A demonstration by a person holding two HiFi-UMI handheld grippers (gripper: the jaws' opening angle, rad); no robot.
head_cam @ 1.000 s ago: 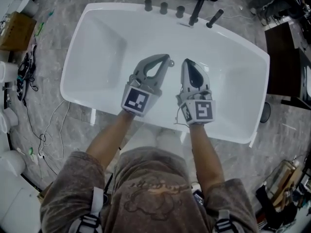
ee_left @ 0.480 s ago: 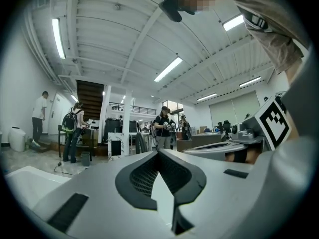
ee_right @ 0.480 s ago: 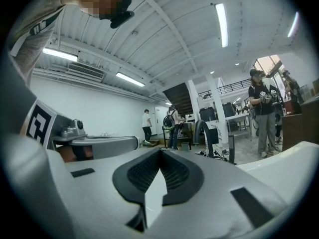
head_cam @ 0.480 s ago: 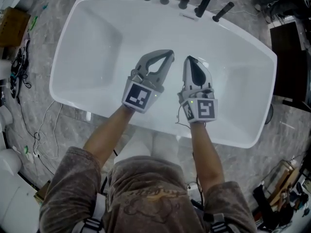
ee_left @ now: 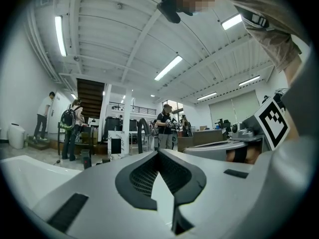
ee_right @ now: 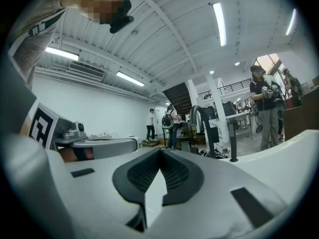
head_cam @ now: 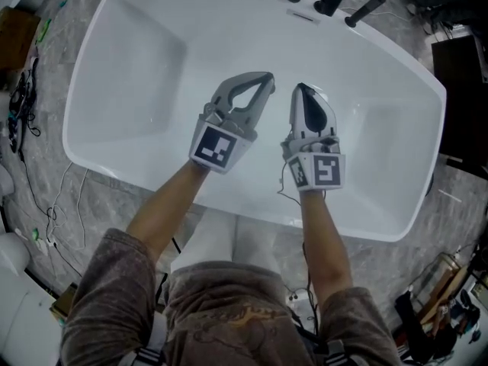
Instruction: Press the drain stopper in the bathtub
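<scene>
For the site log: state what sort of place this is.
Likely an open workshop or showroom hall, not a home bathroom: a freestanding bathtub with loose cables beside it, strip lights on a high ceiling, people standing about.

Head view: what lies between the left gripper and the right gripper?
Only bare white bathtub floor shows between the left gripper and the right gripper, in the head view.

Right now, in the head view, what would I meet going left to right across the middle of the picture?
Cables on the floor → the bathtub at its left rim → left tool, shut → right tool, shut → the bathtub's right rim → a dark piece of furniture.
</scene>
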